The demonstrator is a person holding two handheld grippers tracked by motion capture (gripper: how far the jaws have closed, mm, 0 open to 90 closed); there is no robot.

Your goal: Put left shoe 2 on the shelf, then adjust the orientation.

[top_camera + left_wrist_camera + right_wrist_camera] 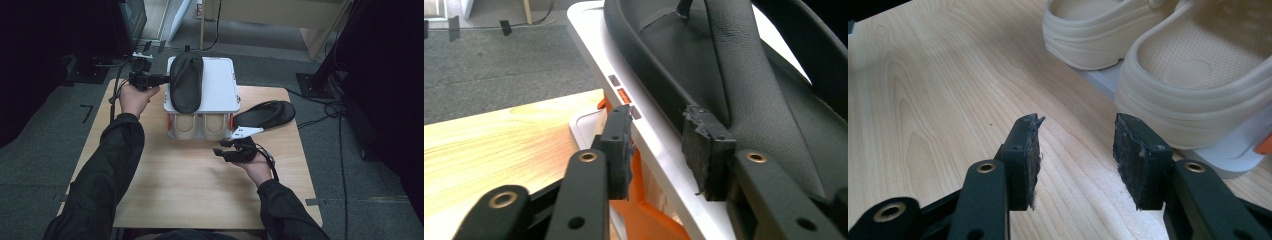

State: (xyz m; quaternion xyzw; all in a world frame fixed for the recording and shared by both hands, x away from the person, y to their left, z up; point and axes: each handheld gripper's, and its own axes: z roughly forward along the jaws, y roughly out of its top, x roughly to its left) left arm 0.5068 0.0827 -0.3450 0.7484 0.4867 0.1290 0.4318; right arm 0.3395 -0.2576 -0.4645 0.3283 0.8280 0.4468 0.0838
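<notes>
Sandals are what I'm sorting: one black sandal (186, 82) lies flat on the top shelf of the white shoe rack (220, 85) at the back of the table (190, 185), its mate (265, 115) rests on the wood just right of the rack, and a beige pair of clogs (200, 126) fills the lower shelf. My left gripper (162, 78) sits at the shelved sandal's edge, jaws apart, one pad (704, 150) beside its sole, nothing squeezed. I'd back it straight out level so the sandal isn't dragged. My right gripper (222, 147) hangs half open and empty before the clogs; I judge it should take the loose sandal by its rim.
</notes>
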